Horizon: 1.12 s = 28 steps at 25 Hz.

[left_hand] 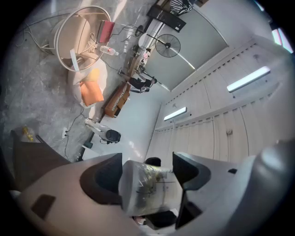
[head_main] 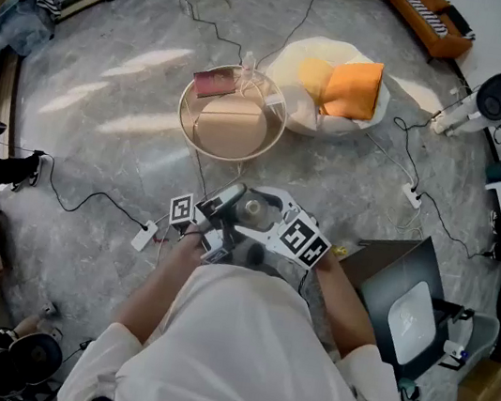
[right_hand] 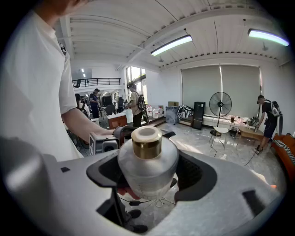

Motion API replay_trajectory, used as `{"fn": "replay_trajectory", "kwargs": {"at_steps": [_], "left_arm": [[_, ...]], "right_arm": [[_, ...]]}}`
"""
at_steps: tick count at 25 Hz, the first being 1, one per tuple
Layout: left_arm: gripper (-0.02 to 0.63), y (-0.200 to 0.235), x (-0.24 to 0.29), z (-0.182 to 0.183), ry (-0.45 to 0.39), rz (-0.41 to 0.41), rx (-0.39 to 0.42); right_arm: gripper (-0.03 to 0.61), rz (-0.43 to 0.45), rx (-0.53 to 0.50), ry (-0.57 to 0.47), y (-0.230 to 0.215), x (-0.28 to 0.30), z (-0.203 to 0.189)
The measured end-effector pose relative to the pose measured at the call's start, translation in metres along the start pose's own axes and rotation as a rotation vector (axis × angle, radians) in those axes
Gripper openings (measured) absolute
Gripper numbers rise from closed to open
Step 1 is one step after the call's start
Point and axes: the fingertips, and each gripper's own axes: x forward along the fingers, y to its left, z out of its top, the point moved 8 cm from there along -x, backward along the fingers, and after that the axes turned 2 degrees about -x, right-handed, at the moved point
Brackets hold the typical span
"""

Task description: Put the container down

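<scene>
A frosted glass container [head_main: 251, 209] with a gold neck hangs in front of the person's chest, well above the floor. My left gripper [head_main: 235, 205] holds it from the left. My right gripper [head_main: 264, 216] holds it from the right. In the left gripper view the container [left_hand: 150, 186] fills the gap of the left gripper [left_hand: 147, 177] and touches both dark pads. In the right gripper view the container [right_hand: 147, 166] stands upright with its gold neck [right_hand: 147, 143] up, wedged in the right gripper [right_hand: 147, 174] against both pads.
A round low table [head_main: 230, 130] with a red book [head_main: 215, 82] stands ahead on the marble floor. Behind it lies a cream beanbag [head_main: 312, 62] with an orange cushion [head_main: 353, 88]. A dark chair [head_main: 402, 287] is at the right. Cables and a power strip [head_main: 144, 236] cross the floor.
</scene>
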Motion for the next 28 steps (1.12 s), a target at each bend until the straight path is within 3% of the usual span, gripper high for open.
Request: {"fn": "replay_trajectory", "kwargs": {"at_steps": [28], "left_arm": [[0.318, 0.002, -0.008, 0.033, 0.052, 0.022, -0.023]], "right_arm": [[0.337, -0.045, 0.043, 0.006, -0.011, 0.029, -0.003]]}}
